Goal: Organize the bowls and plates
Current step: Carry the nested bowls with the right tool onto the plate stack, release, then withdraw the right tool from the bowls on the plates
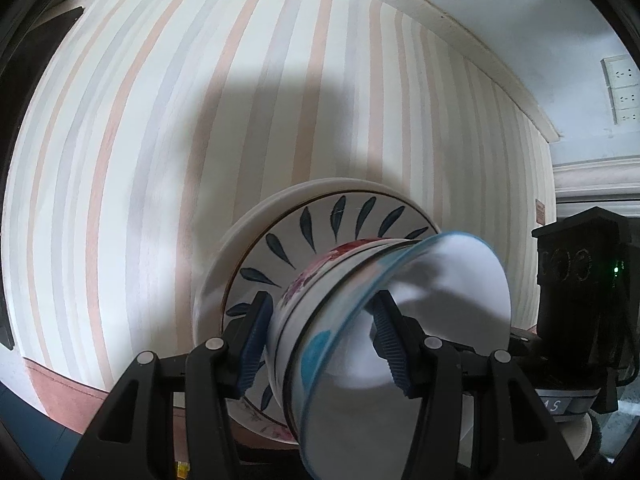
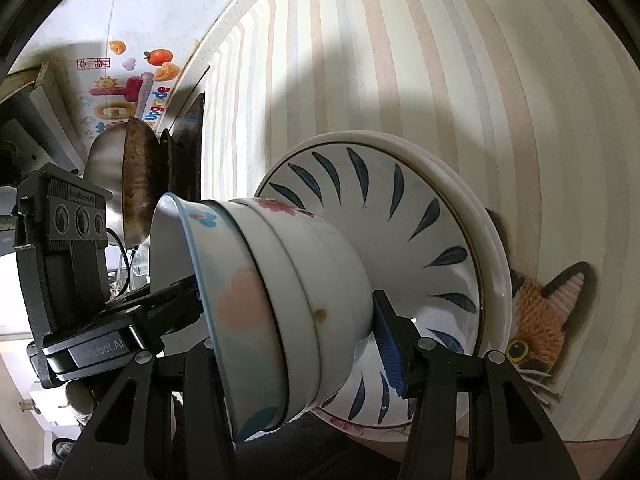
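Left wrist view: the left gripper (image 1: 318, 338) straddles the stacked bowls (image 1: 340, 320), one blue pad outside, the other inside the blue-rimmed top bowl – whether the pads press its wall I cannot tell, and the frame's bottom cuts it off. Behind sit leaf-patterned plates (image 1: 320, 216) on the striped table (image 1: 160, 140), bare toward upper left. In the right wrist view the right gripper (image 2: 296, 344) likewise flanks the bowls (image 2: 280, 300); its left finger is hidden, grip unclear. A knitted cat mat (image 2: 548, 312) peeks out at right.

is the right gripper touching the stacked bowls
Touching. The right wrist view shows the right gripper closed around the stacked bowls, its blue finger pad pressed flat against the lowest bowl's white wall, no gap visible.
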A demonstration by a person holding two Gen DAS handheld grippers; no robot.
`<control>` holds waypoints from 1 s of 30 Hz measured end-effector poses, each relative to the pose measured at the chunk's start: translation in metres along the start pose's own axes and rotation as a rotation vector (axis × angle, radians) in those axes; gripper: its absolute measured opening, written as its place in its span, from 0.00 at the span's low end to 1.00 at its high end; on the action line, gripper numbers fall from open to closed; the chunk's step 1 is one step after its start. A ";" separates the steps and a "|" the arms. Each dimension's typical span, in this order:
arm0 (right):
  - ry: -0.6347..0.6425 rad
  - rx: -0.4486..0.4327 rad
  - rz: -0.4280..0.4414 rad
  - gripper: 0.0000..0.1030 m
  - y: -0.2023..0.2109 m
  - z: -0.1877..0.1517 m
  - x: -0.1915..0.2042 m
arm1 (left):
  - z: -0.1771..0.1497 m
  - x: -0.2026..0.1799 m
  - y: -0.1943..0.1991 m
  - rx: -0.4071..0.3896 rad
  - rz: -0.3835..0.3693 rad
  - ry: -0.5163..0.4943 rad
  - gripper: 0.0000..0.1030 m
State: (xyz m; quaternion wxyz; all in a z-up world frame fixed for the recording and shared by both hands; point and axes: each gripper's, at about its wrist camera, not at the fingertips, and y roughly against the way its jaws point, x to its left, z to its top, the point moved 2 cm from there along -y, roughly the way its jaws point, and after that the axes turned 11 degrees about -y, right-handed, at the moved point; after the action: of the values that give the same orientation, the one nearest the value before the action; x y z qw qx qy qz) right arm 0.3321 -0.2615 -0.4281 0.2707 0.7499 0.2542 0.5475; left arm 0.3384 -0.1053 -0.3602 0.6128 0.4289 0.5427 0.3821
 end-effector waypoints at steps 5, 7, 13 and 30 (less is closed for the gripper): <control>0.000 0.013 -0.001 0.52 -0.003 0.000 -0.004 | -0.001 -0.002 -0.002 0.000 0.012 0.000 0.48; 0.001 0.015 -0.001 0.52 -0.004 0.001 -0.004 | -0.001 -0.001 -0.002 -0.002 0.010 0.000 0.46; 0.026 0.002 -0.034 0.53 -0.003 0.000 0.003 | -0.006 -0.008 0.005 -0.025 0.090 -0.024 0.47; 0.196 -0.329 -0.302 0.89 0.078 -0.063 0.051 | -0.057 -0.033 0.094 -0.285 0.335 -0.125 0.89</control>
State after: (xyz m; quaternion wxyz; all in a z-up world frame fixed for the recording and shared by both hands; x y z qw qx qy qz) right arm 0.2927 -0.2755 -0.3234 0.4419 0.5926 0.2958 0.6050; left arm 0.2777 -0.0975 -0.2635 0.6275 0.4449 0.3653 0.5242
